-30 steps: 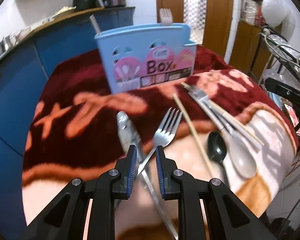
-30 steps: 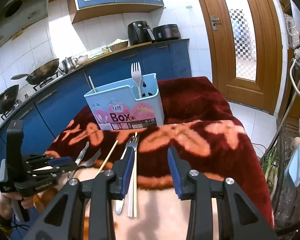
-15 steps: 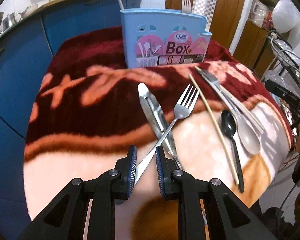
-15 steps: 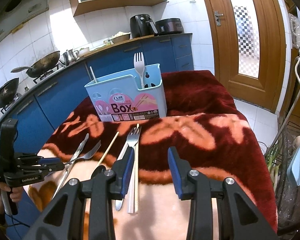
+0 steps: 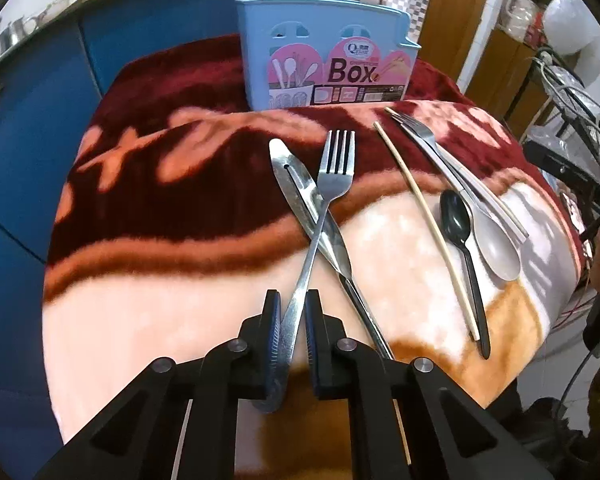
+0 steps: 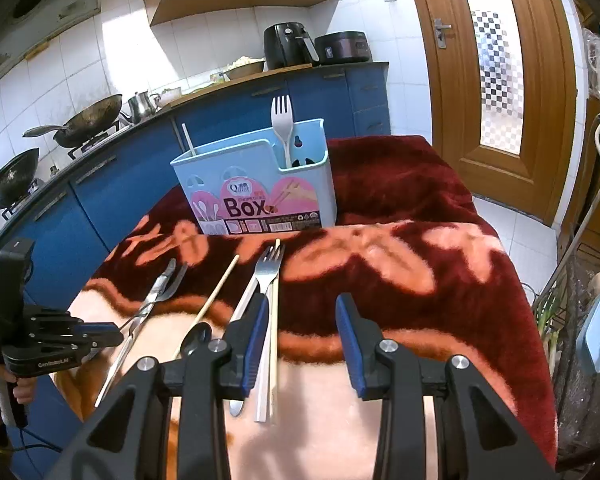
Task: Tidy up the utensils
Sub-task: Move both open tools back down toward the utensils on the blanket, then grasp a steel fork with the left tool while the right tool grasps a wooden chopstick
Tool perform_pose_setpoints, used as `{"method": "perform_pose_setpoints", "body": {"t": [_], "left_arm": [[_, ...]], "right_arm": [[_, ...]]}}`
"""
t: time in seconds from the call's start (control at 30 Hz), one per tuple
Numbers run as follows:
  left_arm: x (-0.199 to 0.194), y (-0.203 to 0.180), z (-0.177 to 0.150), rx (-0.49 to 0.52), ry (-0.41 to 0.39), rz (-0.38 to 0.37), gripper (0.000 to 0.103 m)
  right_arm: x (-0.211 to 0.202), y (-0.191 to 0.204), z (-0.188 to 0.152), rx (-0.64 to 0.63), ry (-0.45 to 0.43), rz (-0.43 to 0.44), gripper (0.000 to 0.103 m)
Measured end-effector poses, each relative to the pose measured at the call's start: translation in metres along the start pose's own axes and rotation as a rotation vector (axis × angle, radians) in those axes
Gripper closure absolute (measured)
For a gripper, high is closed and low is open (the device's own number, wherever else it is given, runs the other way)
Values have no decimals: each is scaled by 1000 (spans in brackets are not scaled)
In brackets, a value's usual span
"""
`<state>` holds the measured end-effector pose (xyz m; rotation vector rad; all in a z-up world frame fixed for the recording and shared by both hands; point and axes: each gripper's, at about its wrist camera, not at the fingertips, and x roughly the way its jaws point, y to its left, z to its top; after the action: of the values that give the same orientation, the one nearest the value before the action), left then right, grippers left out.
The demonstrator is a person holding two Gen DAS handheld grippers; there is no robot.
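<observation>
A wide bare stretch of blanket (image 5: 172, 288) is left free to the left of the crossed metal fork (image 5: 334, 176) and knife (image 5: 300, 196). To the right the way is crowded by a chopstick (image 5: 424, 216), black spoon (image 5: 456, 220), grey spoon (image 5: 496, 244) and a second fork (image 5: 420, 132) lying close together. Passage at the far end is blocked by the upright blue utensil box (image 5: 324, 52), while bare blanket is offered to the right of the right gripper (image 6: 302, 316).
</observation>
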<state>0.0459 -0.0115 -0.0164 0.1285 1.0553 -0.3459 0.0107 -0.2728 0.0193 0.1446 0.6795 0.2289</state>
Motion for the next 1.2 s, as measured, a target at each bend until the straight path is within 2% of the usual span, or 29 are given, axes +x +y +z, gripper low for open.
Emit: {"method": "perform_pose_setpoints", "body": {"t": [0.17,0.3,0.6,0.7,0.9,0.97,1.07,1.2], "left_arm": [[-6,13,-8,-130,-2,-12,92],[-4,17,-5,-170,20,-40,91],[14,11,25,-68,53,-18,89],[16,12,27,-56,43,-24,89],[14,19,23,-69,23,-59,97],[12,24,21,-92,35,-81,98],[10,25,20,-103,52,-97,98],[15,22,25,-82,86,-94,98]], "right_arm": [[9,3,-1,-29,48,-6,65],[23,6,0,-53,130,-18,65],[57,8,2,-87,337,21,65],[60,10,7,-100,379,34,72],[71,10,18,-107,482,52,78],[78,9,23,-132,522,12,85],[93,12,27,-167,587,-17,86],[103,19,32,-213,628,-38,86]]}}
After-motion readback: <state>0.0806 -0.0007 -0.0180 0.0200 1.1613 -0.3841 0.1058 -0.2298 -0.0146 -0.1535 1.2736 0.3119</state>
